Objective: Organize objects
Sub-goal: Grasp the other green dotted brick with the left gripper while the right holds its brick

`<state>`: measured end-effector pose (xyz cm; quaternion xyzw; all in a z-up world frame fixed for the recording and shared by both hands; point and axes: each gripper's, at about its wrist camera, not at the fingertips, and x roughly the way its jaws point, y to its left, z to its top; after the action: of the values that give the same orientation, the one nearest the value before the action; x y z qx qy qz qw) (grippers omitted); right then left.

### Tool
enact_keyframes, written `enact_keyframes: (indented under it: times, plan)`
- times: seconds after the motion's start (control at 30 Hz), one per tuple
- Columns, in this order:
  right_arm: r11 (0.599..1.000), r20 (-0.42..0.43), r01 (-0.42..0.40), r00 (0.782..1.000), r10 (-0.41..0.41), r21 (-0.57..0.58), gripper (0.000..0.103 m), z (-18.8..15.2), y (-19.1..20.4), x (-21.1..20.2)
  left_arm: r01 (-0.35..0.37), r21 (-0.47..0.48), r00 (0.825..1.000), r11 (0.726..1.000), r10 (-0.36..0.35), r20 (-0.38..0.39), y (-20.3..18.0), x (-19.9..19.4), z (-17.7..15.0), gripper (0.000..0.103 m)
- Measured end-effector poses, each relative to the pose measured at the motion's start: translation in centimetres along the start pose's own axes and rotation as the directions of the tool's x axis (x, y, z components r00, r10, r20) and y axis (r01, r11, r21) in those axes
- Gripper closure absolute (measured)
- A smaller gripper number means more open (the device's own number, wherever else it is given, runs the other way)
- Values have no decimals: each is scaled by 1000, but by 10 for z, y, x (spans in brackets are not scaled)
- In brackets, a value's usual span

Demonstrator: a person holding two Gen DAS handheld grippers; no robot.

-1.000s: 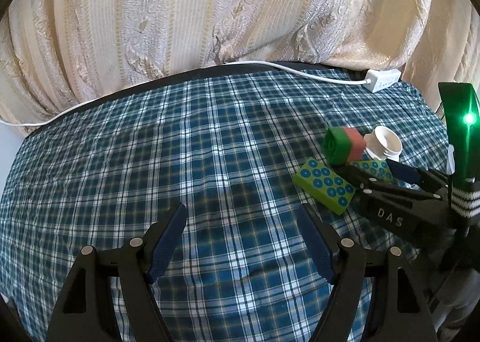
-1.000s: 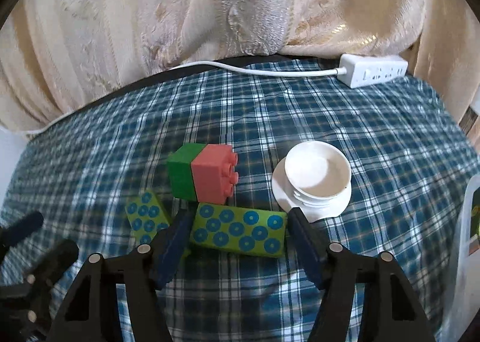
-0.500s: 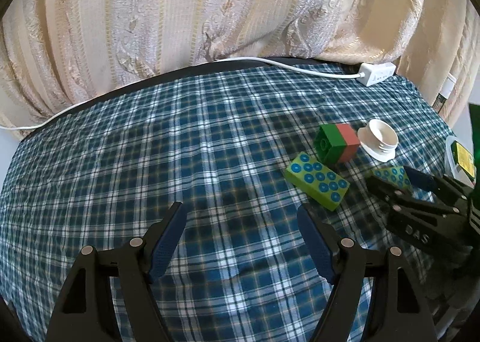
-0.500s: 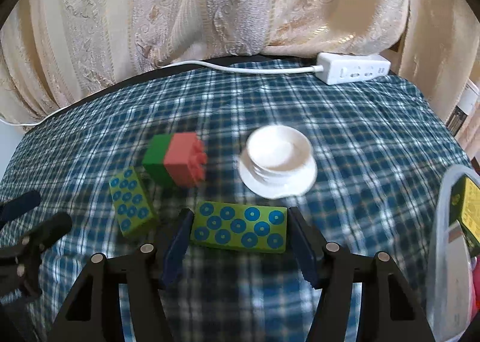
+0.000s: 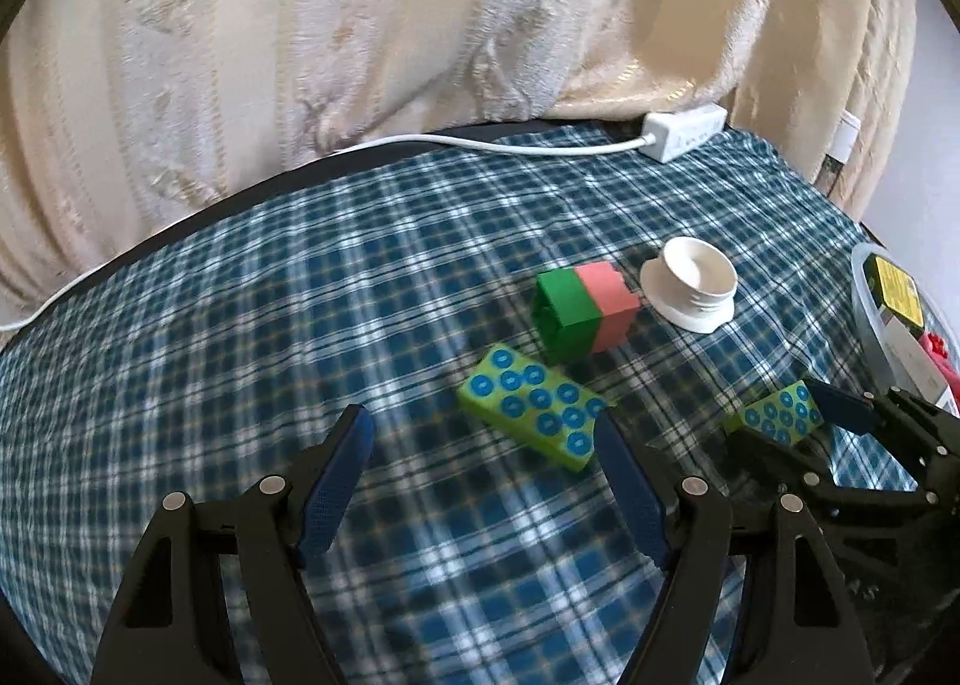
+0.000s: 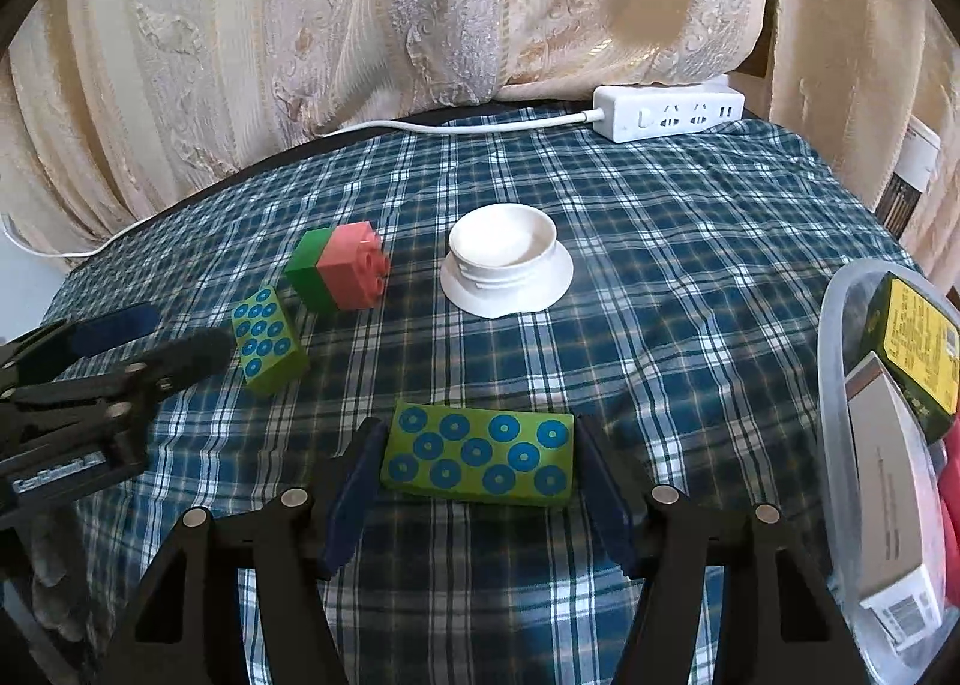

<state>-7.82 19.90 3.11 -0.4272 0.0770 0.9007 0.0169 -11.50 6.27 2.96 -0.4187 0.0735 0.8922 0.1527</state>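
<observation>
Carrying dotted green block (image 6: 477,460) pinched in right gripper (image 6: 477,475) above bench (image 6: 690,325), near clear bin (image 6: 840,385). Left gripper (image 5: 483,481) fingers wide, empty. Next: move over bin, release.

No word, brand or number reads clearly in either view.

- Yellow-and-black printed box (image 6: 912,352) in the clear plastic tub (image 6: 831,361), right edge of the right-wrist frame: lines of dark print on the yellow face, too small to make out.
- White carton (image 6: 888,517) in the same tub: a barcode at its lower end, digits illegible.
- White power strip (image 6: 669,114), upper right: socket slots only, no legible marking.
</observation>
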Motion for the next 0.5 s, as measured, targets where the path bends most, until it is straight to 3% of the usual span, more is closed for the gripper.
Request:
enact_keyframes:
  times: [0.17,0.5]
  plan:
    - [1000,7,-18,1000,18,10,37,0,-2,0,40,39,999,998,-40,-2,-8,10,5,26]
    - [999,12,-39,999,38,11,37,-1,-3,-1,47,102,998,994,-44,-33,-14,31,5,24]
